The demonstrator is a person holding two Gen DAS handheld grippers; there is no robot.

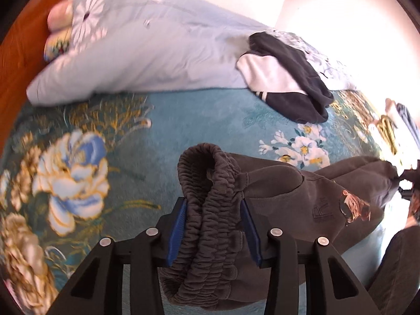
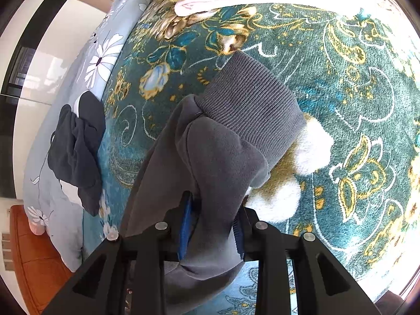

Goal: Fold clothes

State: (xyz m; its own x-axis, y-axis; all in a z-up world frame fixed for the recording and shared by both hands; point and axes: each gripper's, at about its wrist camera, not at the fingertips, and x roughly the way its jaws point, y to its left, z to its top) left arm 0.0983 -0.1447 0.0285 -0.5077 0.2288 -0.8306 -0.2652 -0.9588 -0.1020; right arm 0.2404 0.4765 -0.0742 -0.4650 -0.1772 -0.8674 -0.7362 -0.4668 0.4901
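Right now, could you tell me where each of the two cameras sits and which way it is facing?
Left wrist: on the left gripper, looking along its fingers over the teal floral blanket toward the pale blue duvet; its blue pads clamp the elastic waistband of the grey sweatpants.
Right wrist: on the right gripper, looking down along the blanket; its pads clamp the sweatpants near the ribbed cuff.
Shared: the sweatpants, the blanket, the duvet and a dark folded garment.

Teal floral bedspread (image 1: 183,120), wooden floor (image 2: 36,257), bright daylight
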